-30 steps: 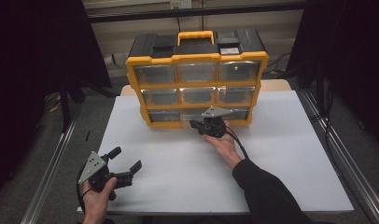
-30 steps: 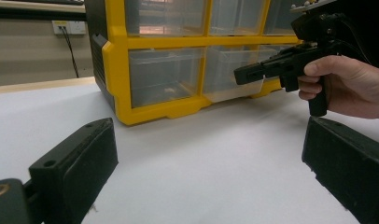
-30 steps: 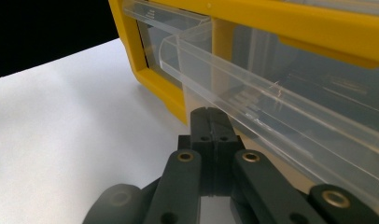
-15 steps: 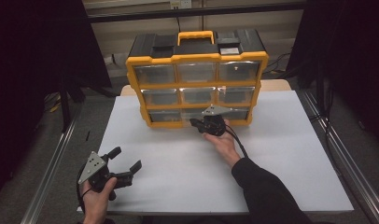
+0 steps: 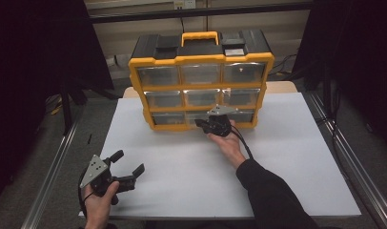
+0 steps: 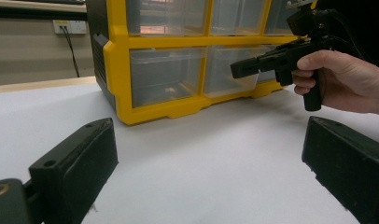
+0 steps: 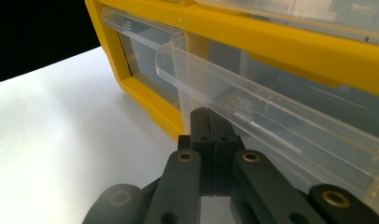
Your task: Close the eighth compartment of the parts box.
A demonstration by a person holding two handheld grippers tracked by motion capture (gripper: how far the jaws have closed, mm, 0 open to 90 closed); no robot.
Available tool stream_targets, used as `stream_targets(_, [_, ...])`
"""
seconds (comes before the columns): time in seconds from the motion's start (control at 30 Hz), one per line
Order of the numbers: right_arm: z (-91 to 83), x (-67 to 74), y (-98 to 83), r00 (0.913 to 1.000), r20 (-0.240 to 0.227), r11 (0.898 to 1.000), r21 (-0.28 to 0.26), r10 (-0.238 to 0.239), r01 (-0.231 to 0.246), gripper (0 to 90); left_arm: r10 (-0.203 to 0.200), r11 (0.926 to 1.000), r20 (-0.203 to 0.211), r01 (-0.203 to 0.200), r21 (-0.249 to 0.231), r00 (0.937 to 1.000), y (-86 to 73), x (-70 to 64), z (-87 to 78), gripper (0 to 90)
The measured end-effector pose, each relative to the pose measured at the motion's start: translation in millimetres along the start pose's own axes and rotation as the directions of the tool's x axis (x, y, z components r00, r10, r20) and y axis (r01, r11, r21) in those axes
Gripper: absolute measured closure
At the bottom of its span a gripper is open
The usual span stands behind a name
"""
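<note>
Drawer cabinet (image 5: pixel 201 81): yellow frame, black top, yellow handle (image 5: pixel 199 37), clear drawers in a three-by-three grid. It is stood upright at the far middle of the white table (image 5: pixel 296 162).

The bottom middle drawer (image 7: pixel 271 116) is seen pulled out a little from the cabinet front in the right gripper view, its clear lip standing proud of the neighbouring drawer.

The right gripper (image 5: pixel 204 125) is held up against the cabinet's bottom row, at that drawer. Its jaws are pressed together with no gap visible; the tips are at the drawer's lower front edge. Whether any plastic is pinched between them cannot be told. It is also caught in the left gripper view (image 6: pixel 239 69), gripped by the right hand (image 6: pixel 341 81).

The left gripper (image 5: pixel 129 168) is held low over the table, well clear of the cabinet, toward the near left corner. Its jaws are spread wide, with nothing between them.
</note>
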State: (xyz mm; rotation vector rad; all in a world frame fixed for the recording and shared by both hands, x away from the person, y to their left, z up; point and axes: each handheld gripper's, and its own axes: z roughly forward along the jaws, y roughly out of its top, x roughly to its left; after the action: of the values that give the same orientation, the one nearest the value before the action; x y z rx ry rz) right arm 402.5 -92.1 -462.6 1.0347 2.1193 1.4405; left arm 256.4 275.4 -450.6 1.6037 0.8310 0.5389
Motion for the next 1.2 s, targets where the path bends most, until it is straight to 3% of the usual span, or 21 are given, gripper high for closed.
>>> stream_targets(1.2, [-0.7,-13.5,2.6,0.9984,0.055,1.0,-0.008,0.016,-0.015,90.0,0.0,1.0,-0.005,0.0,0.004,1.0,-0.2,0.5,-0.6,3.2])
